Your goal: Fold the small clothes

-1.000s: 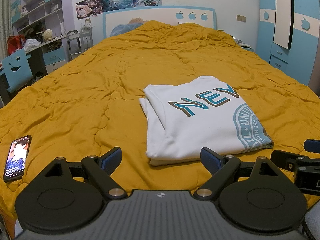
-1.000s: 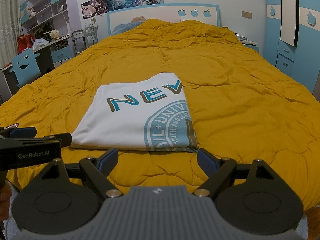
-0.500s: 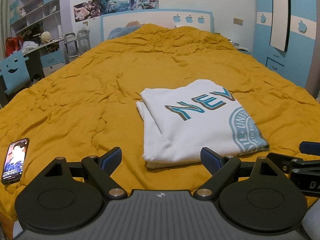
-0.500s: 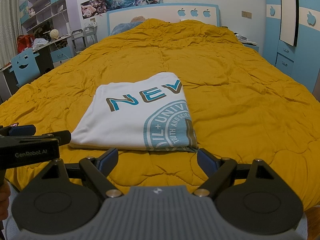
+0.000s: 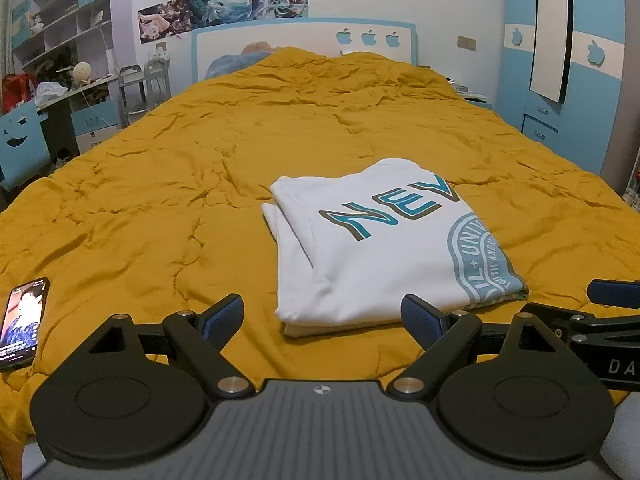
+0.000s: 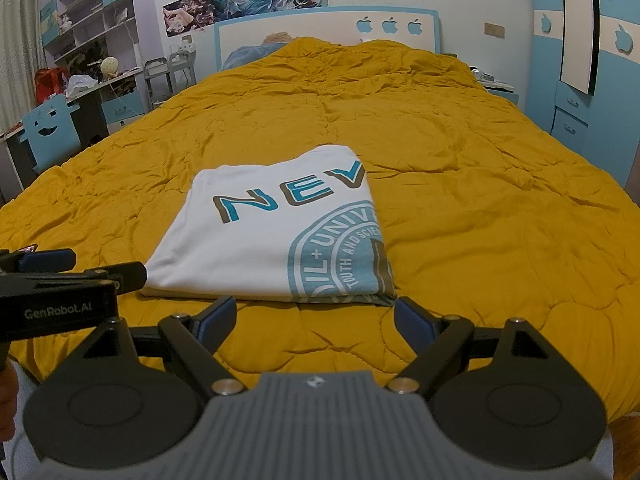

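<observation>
Both tongs gape wide and hold nothing: the left gripper (image 5: 322,316) and the right gripper (image 6: 316,314) hover side by side at the bed's (image 5: 160,200) near edge. Just ahead lies the folded white T-shirt (image 6: 276,236), its long axis running away toward the headboard, roughly equally near both.

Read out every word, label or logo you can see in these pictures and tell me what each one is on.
"NEV": big letters on the folded white shirt.
"UNIV", "TOUTH AND SCIE": round seal on the shirt, cut off at the fold.
"GenRobot.AI": side of the left gripper.
"DA": right gripper, cut off.
Apple shapes, no words: headboard and wardrobe.
Phone screen: unreadable.
</observation>
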`<state>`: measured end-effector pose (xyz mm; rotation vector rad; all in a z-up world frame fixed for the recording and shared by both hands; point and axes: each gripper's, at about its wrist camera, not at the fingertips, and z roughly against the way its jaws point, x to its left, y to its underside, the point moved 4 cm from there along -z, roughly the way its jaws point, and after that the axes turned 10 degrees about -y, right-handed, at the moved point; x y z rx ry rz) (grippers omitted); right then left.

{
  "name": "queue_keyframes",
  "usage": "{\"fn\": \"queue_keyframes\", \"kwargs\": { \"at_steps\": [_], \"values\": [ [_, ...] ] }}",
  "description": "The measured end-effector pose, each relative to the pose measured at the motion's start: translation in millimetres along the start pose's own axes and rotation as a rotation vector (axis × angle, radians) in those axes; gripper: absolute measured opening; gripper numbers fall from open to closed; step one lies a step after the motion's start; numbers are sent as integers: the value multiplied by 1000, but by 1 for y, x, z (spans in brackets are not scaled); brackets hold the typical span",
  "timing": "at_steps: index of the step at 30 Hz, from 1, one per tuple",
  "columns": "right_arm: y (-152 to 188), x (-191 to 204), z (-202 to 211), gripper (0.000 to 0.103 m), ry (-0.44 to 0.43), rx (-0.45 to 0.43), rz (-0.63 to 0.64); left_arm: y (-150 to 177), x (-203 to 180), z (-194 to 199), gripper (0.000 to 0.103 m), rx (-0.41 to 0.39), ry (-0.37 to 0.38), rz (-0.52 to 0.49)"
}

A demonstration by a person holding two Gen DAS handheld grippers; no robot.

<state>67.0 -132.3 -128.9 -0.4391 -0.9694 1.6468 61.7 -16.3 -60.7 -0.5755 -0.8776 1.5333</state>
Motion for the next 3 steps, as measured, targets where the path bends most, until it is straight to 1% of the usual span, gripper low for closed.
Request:
{"fn": "queue_keyframes", "kwargs": {
  "at_steps": [3],
  "values": [
    [0, -1, 0, 82, 0, 1, 1, 0, 0, 0, 103, 0, -2, 1]
  ]
}}
